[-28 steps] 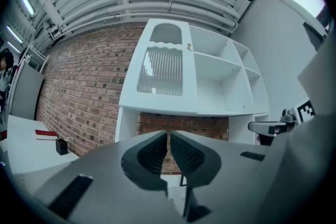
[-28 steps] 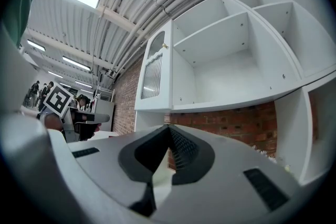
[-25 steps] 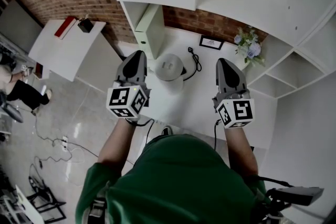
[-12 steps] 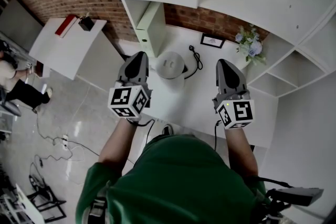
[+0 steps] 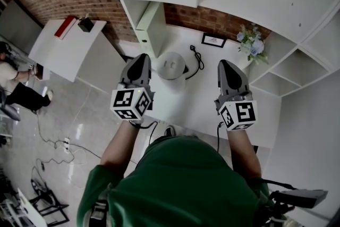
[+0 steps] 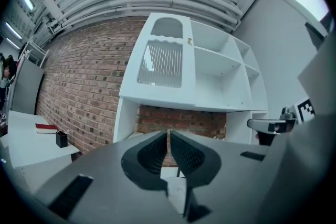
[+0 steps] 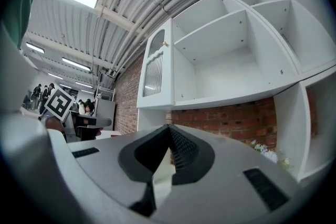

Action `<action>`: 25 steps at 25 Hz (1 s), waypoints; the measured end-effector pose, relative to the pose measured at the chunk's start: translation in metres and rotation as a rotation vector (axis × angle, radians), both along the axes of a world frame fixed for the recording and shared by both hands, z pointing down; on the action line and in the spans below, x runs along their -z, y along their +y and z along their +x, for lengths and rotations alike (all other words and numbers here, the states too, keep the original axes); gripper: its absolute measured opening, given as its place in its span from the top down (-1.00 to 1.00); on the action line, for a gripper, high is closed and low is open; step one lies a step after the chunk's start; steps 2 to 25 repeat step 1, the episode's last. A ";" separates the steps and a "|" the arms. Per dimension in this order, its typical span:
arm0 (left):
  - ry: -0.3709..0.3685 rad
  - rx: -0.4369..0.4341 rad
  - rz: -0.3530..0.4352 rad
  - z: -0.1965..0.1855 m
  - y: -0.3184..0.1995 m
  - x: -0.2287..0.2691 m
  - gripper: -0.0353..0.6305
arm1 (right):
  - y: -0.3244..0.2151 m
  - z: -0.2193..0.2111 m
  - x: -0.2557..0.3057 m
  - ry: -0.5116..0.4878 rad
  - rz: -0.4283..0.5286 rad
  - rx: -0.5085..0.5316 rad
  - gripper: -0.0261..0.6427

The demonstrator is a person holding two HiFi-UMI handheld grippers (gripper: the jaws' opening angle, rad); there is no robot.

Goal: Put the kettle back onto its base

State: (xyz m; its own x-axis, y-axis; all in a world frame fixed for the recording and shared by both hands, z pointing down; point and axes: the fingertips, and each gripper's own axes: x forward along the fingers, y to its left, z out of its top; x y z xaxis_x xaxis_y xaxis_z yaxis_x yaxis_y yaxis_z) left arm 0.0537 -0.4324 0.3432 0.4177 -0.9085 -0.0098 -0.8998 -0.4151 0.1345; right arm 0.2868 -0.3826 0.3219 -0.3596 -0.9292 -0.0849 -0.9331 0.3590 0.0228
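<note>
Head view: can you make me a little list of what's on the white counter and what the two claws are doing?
counter: white, under white shelves
kettle: white, round, nearer the left claw
kettle on base: cannot tell from above
cord: black, beside the kettle
picture frame: at the back, by the brick wall
flowers: back right
left claw: shut, empty
right claw: shut, empty

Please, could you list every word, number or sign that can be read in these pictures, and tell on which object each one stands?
No text is readable here.
Small framed picture: dark print, too small to read.
Cubes on the left gripper and the right gripper: black-and-white square marker patterns, no letters.
Kettle and flat red item: no lettering visible.
</note>
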 end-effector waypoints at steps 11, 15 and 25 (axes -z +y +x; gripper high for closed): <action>-0.001 -0.001 -0.003 0.001 0.000 -0.001 0.78 | 0.000 0.000 0.000 -0.001 -0.001 0.000 0.86; -0.001 -0.001 -0.003 0.001 0.000 -0.001 0.78 | 0.000 0.000 0.000 -0.001 -0.001 0.000 0.86; -0.001 -0.001 -0.003 0.001 0.000 -0.001 0.78 | 0.000 0.000 0.000 -0.001 -0.001 0.000 0.86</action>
